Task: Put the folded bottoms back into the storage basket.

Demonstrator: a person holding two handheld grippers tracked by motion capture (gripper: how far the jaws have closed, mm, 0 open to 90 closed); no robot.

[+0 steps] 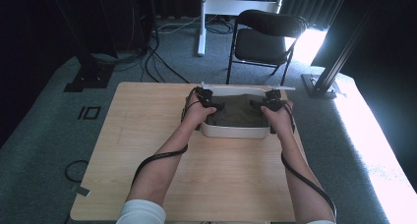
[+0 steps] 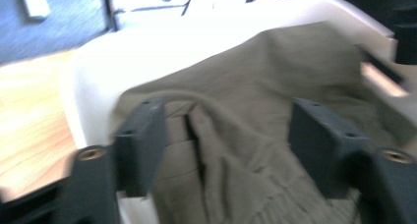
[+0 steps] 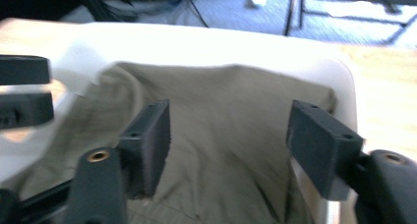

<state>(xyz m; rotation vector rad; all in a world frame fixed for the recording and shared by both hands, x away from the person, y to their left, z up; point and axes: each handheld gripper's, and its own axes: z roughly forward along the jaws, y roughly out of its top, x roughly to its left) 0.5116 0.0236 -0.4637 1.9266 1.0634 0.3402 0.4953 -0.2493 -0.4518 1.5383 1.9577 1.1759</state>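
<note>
A white plastic bin [image 1: 231, 131] stands on the far middle of the wooden table, with an olive-green cloth [image 1: 237, 111] bunched inside it. My left gripper [image 1: 212, 105] hovers over the bin's left end, open, its jaws spread above the crumpled cloth [image 2: 231, 135]. My right gripper [image 1: 260, 106] is over the bin's right end, also open, with the cloth [image 3: 226, 121] between and below its jaws. The bin's white wall [image 2: 93, 86] curves behind the cloth, and the same wall [image 3: 196, 47] rises in the right gripper view. Both gripper views are blurred.
A black folding chair [image 1: 263, 37] stands beyond the table's far edge. A white stand leg [image 1: 201, 22] and cables lie on the grey carpet behind. Black frame posts [image 1: 334, 62] flank the table. Bare wooden tabletop [image 1: 221, 184] spreads in front of the bin.
</note>
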